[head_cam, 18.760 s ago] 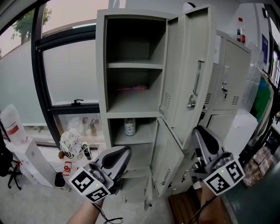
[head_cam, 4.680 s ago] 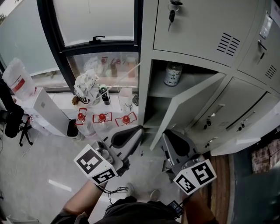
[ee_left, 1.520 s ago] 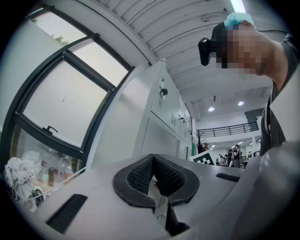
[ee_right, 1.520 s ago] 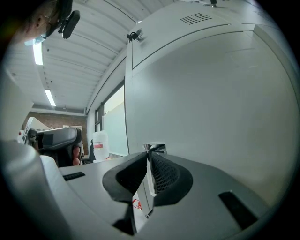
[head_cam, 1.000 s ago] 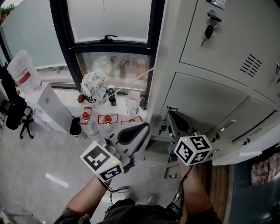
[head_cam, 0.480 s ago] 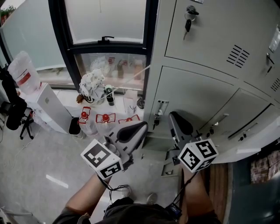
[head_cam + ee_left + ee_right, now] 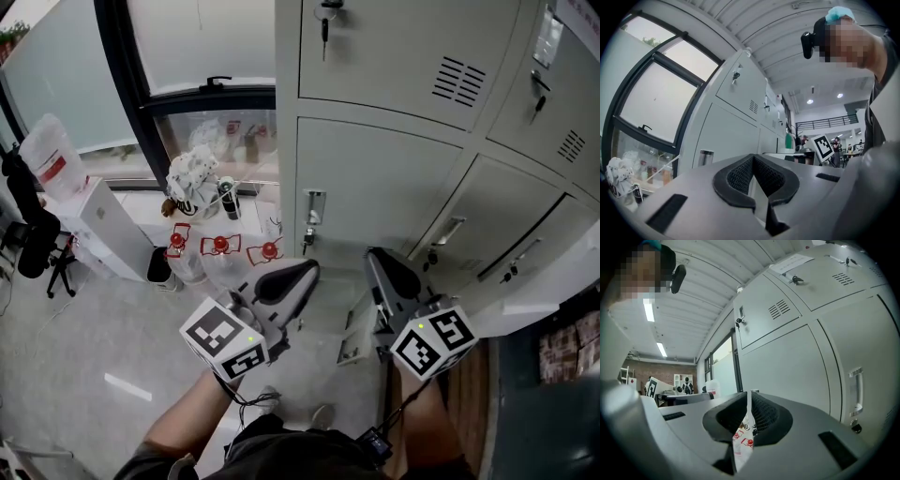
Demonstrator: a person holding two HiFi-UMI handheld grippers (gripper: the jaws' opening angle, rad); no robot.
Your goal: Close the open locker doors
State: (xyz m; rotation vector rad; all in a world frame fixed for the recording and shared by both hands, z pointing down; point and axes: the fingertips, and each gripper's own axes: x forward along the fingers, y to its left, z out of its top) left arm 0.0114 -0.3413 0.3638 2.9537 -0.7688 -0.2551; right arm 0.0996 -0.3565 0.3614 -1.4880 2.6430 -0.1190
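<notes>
Grey metal locker door (image 7: pixel 375 187), centre frame, looks shut. We hold our left gripper (image 7: pixel 298 277) & right gripper (image 7: pixel 379 261) just below it, both w/ jaws together, nothing between.

Head view: black-framed window (image 7: pixel 202 89) with frosted panes at 11 o'clock, cluttered sill below it. Water jug (image 7: pixel 45 155) on a white dispenser (image 7: pixel 103 234) at 9 o'clock, black chair (image 7: pixel 37 246) just beside. Grey speckled floor (image 7: pixel 84 375) at 8 o'clock, wood strip (image 7: pixel 473 380) at 4. Right gripper view: ribbed white ceiling (image 7: pixel 703 291), strip lights (image 7: pixel 648 309) at 10, brick wall (image 7: pixel 661 367) at 9
</notes>
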